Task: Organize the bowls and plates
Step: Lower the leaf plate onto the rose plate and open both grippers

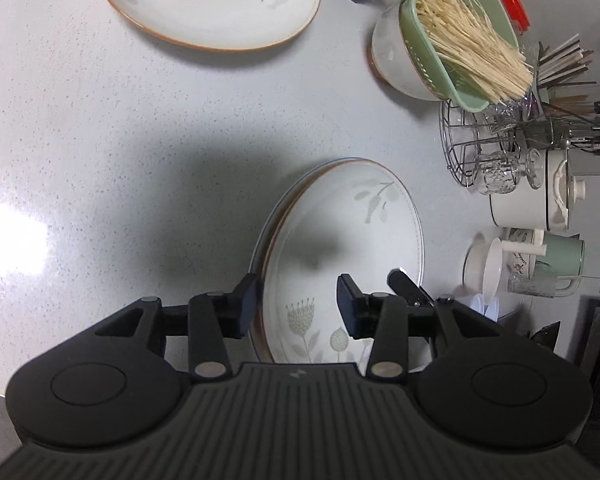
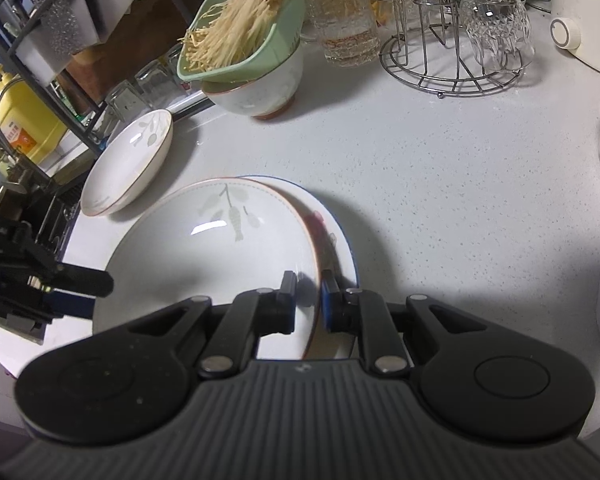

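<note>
**Plates stacked on a speckled kitchen counter**

Pale grey speckled stone countertop (image 2: 440, 184) carries everything, with kitchen clutter crowding its far edge.

Seen from the right wrist camera, the right gripper (image 2: 309, 292) has its jaws nearly closed around the rim of a white ceramic plate with a brown edge and a leaf-and-fish motif (image 2: 204, 252), one finger inside the rim, the other outside; whether the pads actually press it I cannot tell. That plate lies on top of a white plate with a blue rim (image 2: 336, 224), which peeks out at 3 o'clock of it. At 10 o'clock of the stack sits a second brown-edged white shallow plate (image 2: 128, 164), apart from the stack. At 12 o'clock stands a white ceramic bowl (image 2: 256, 92) with a pale green plastic colander of enoki mushrooms (image 2: 240, 36) resting in it. A round wire glass rack (image 2: 452, 60) holds cut-glass tumblers at 1 o'clock.

From the left wrist camera, the left gripper (image 1: 296, 300) is wide open, its fingers straddling the same stack's near rim without visibly gripping it. It shows at 9 o'clock in the right wrist view. The lone plate lies at 11 o'clock, the colander at 1 o'clock.
</note>
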Action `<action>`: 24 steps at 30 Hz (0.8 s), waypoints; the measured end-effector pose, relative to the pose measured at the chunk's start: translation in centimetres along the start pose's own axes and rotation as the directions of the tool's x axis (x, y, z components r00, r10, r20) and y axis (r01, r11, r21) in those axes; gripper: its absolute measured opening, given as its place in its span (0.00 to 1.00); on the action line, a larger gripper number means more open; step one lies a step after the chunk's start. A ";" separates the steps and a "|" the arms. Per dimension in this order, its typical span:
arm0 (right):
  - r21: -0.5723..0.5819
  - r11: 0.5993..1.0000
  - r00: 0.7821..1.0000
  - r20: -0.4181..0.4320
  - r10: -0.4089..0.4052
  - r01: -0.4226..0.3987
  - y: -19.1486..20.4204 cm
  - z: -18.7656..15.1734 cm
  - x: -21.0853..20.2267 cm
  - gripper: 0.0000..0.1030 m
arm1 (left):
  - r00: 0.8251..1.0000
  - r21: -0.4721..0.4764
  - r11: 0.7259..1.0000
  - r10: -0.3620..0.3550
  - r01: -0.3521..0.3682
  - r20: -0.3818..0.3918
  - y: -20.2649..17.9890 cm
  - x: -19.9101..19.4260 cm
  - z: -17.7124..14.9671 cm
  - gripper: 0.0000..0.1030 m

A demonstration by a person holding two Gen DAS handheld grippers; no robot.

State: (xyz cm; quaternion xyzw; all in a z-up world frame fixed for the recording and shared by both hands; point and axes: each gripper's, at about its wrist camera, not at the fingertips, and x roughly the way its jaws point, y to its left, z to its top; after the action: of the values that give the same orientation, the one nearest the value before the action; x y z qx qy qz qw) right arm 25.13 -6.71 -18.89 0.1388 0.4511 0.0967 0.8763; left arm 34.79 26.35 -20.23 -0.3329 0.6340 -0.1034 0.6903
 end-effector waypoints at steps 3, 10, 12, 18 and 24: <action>0.006 1.000 1.000 0.006 -0.004 0.004 0.1 0.1 0.2 0.15 | 1.000 -0.005 1.000 -0.017 0.016 -0.004 0.4 -0.9 0.4 0.48; 0.003 1.000 1.000 0.002 -0.005 0.005 0.1 0.5 0.3 0.14 | 0.999 0.038 0.999 -0.008 0.006 0.054 -0.2 -2.7 0.5 0.48; -0.018 1.000 1.000 0.024 -0.019 0.019 0.5 0.6 -0.3 0.14 | 0.996 0.052 0.999 -0.005 0.000 0.089 -0.5 -3.1 0.2 0.48; -0.037 0.999 0.993 0.112 -0.027 0.031 1.0 1.3 -3.7 0.14 | 0.983 0.175 0.982 0.039 -0.071 0.178 -3.2 -4.3 -1.6 0.48; -0.056 0.998 0.983 0.183 0.005 0.005 2.1 2.0 -7.4 0.14 | 0.953 0.290 0.946 0.059 -0.149 0.298 -6.0 -6.3 -4.1 0.48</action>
State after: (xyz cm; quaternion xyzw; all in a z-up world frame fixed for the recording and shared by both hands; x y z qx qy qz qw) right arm 22.45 -7.27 -11.42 0.1224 0.3655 0.0963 0.9177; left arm 31.53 24.01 -11.53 -0.1981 0.5205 -0.1152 0.8225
